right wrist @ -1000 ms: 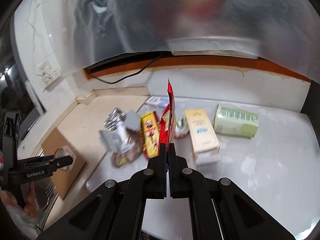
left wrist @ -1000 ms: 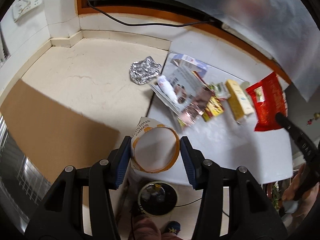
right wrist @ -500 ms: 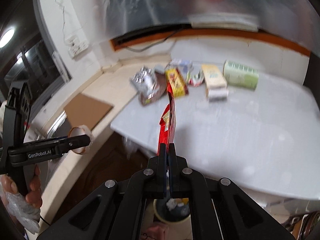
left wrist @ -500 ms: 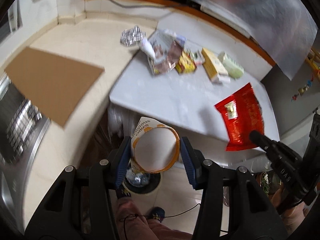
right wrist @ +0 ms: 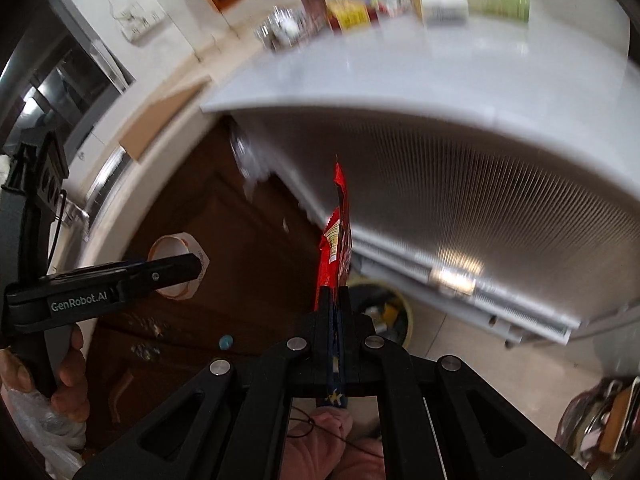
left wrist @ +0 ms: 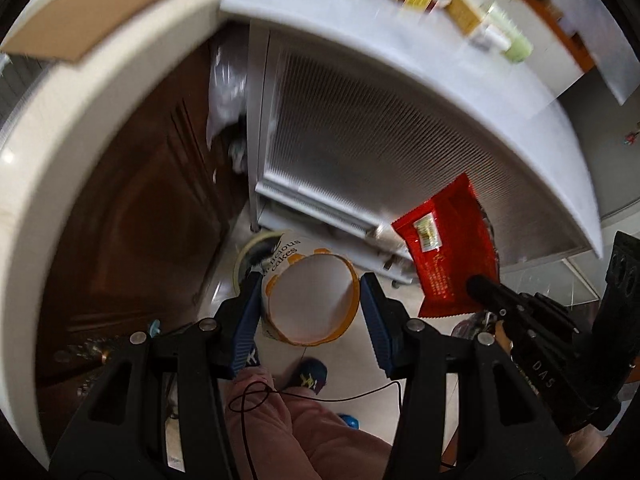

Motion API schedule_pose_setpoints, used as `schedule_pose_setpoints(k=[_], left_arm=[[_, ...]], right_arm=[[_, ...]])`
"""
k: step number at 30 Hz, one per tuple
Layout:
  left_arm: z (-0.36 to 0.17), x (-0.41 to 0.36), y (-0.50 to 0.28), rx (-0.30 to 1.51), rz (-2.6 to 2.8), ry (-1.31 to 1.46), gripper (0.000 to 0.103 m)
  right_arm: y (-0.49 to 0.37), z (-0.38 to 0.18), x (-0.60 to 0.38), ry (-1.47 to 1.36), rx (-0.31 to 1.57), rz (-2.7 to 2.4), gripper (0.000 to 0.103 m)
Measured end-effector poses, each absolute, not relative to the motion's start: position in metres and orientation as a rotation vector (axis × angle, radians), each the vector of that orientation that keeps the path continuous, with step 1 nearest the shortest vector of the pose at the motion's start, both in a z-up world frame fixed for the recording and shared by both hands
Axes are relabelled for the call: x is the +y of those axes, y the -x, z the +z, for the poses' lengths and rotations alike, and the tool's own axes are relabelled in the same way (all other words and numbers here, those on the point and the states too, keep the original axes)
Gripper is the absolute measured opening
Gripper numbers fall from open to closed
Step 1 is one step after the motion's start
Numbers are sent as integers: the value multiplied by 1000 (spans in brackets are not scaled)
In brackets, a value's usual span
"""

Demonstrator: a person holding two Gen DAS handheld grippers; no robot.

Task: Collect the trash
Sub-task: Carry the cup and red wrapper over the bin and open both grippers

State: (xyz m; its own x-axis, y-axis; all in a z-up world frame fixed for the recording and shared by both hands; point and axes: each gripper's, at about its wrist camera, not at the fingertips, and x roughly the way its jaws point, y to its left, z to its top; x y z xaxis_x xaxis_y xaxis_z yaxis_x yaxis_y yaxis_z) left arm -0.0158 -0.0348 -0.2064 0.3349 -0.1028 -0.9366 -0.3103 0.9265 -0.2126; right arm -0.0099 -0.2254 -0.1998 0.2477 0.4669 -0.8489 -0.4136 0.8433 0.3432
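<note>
The left tongs [left wrist: 310,300] are clamped on a round paper cake cup [left wrist: 310,300], white inside with an orange rim, held out past the bench's [left wrist: 540,112] front edge, above the tiled floor. The right tongs [right wrist: 333,300] are pinched flat on a glossy red foil wrapper [right wrist: 336,236], hanging over a round bin [right wrist: 394,316] on the floor. The bench front is ribbed, translucent panelling. Blurred boxes and packets [right wrist: 440,4] lie along the bench's far edge.
</note>
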Motion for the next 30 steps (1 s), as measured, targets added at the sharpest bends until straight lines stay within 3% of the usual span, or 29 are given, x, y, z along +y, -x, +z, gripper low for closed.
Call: schedule_pose_setpoints(k=[20,21,25,30], left_arm=[[-493,-31,-21,1525,87,371,46],[-503,-31,-22,1540,86,357,48],[-528,-29,-18,1565,96,317,72],[-534,-21,-18,1568,114,300,75]], right_arm=[[-22,-497,-166,16,1439,522,2],[-24,-507,-163,24,1443,519,2],[-29,-540,-150,51,1462,505,2],[-34,-564,-145,67,1497,481,4]])
